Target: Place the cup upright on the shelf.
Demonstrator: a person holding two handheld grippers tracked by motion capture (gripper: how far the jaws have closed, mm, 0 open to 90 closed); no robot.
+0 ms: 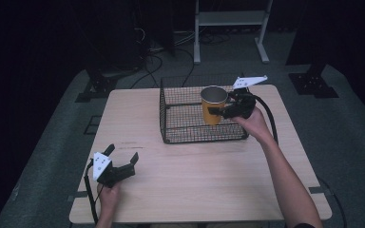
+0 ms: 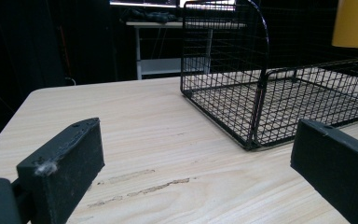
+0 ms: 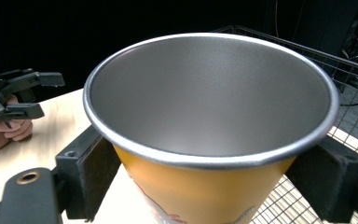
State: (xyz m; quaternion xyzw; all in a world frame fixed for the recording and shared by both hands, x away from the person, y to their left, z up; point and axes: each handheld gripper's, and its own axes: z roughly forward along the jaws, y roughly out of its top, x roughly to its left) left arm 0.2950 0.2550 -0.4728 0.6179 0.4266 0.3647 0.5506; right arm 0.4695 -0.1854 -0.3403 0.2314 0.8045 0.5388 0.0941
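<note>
**Yellow cup held over the wire basket**

The tapered yellow cup with a grey metal lining and silver rim [image 3: 209, 140] sits between the jaws of my right claw [image 1: 218, 113], which presses on its two sides just below the rim. It stands upright, mouth up, and its inside looks bare. Low on the yellow wall in the right gripper view there is a bit of red and white print, cut off by the frame edge; I cannot read any word or brand on it. From the high view the cup [image 1: 213, 105] hangs above the black wire-mesh basket [image 1: 185, 123], towards its right half, and I cannot tell whether its base touches the mesh floor. In the left gripper view the yellow wall [image 2: 356, 23] shows at the top right corner, clear above the basket [image 2: 261, 93].

The basket stands on the pale wooden worktop [image 1: 195, 171], towards the far side, with a tall back wall and lower sides.

My left claw [image 1: 122, 159] rests near the front left corner of the worktop, well apart from the basket, its jaws spread wide with nothing between them. Ahead of it the wood grain carries a few faint darker scuffs [image 2: 140, 182].

Past the worktop, on the grey floor, stands a white metal frame [image 1: 230, 28] among dark cables.
</note>
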